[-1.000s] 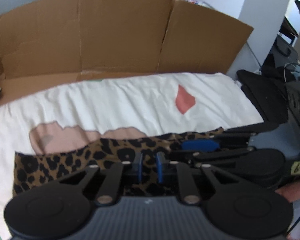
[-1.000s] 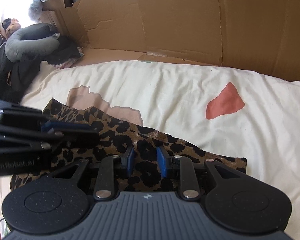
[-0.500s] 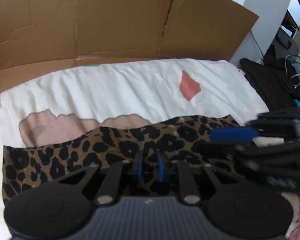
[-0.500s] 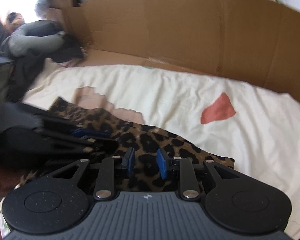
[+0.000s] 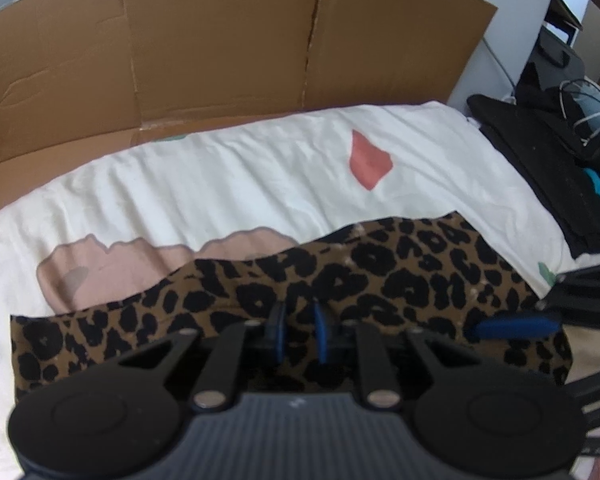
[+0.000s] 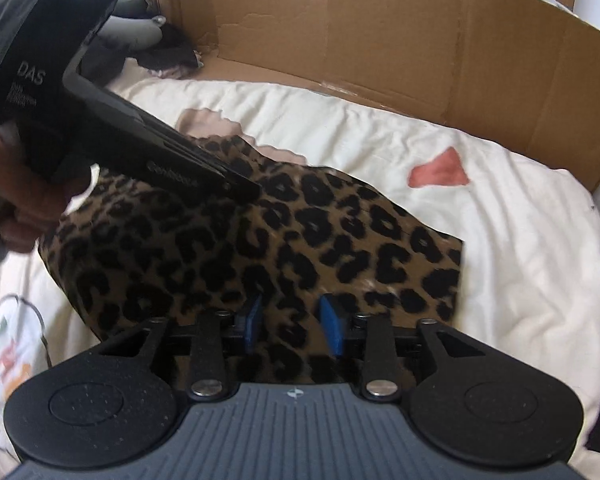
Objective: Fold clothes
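Jaws: left gripper (image 5: 298, 334) narrow, nipping a fold of the leopard-print garment (image 5: 340, 280), right gripper (image 6: 292, 322) opening with cloth between its pads, garment flat on the cream bedsheet (image 5: 220, 184), flattened cardboard box (image 5: 220, 48) behind holding nothing visible.
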